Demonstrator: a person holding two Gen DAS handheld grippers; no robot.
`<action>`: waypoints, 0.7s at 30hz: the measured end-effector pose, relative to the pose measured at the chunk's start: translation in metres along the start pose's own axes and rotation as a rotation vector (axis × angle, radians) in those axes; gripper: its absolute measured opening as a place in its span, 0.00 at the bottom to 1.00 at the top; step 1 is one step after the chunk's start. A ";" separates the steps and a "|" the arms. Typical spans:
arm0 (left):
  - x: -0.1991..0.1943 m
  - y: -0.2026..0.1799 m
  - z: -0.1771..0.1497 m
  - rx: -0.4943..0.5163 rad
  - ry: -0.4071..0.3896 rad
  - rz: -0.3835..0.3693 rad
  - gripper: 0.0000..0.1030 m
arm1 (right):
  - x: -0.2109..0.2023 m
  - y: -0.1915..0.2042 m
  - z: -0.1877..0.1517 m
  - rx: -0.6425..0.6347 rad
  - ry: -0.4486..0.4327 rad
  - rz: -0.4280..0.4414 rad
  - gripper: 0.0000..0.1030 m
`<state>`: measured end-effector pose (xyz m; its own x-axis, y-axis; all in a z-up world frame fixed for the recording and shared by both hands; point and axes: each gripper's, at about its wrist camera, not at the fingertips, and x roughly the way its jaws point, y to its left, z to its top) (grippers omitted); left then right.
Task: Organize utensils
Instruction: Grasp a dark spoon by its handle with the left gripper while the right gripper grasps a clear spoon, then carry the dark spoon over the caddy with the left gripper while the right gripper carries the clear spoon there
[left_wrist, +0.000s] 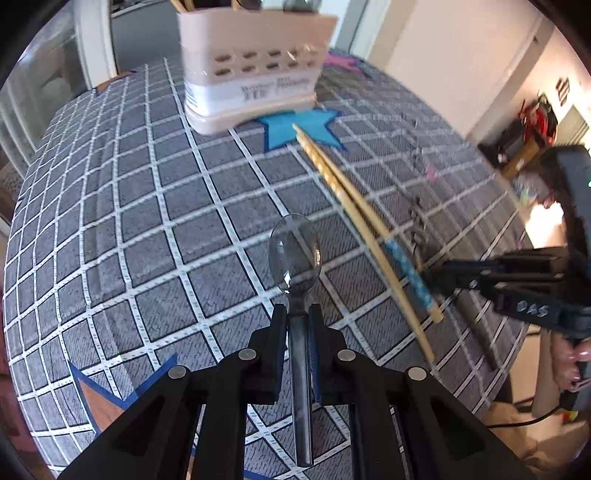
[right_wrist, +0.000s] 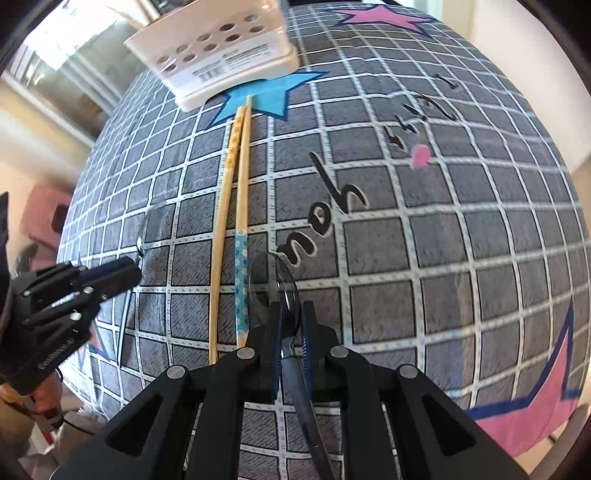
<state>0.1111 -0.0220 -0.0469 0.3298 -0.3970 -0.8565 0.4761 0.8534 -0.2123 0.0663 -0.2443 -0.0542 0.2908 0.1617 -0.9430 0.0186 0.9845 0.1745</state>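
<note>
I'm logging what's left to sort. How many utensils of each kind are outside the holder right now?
Clear plastic spoons: 2, one in the left gripper, one in the right gripper
Chopsticks: 2, lying on the cloth
Total: 4

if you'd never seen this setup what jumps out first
Each claw is shut on a clear plastic spoon: the left claw holds one spoon, and the right claw holds another spoon. Between them a pair of chopsticks lies on the grey checked cloth, its tips pointing to a beige utensil holder at the far end.
</note>
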 end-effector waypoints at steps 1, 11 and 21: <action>-0.003 0.000 -0.001 -0.006 -0.017 -0.003 0.42 | 0.001 0.002 0.001 -0.013 0.002 -0.007 0.06; -0.034 0.012 0.014 -0.065 -0.157 -0.013 0.42 | -0.033 0.002 0.004 0.006 -0.128 0.062 0.02; -0.072 0.017 0.045 -0.091 -0.286 -0.004 0.42 | -0.080 -0.008 0.022 0.092 -0.294 0.194 0.02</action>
<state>0.1327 0.0056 0.0322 0.5508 -0.4684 -0.6908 0.4070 0.8734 -0.2676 0.0642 -0.2661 0.0258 0.5598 0.3053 -0.7703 0.0184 0.9248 0.3799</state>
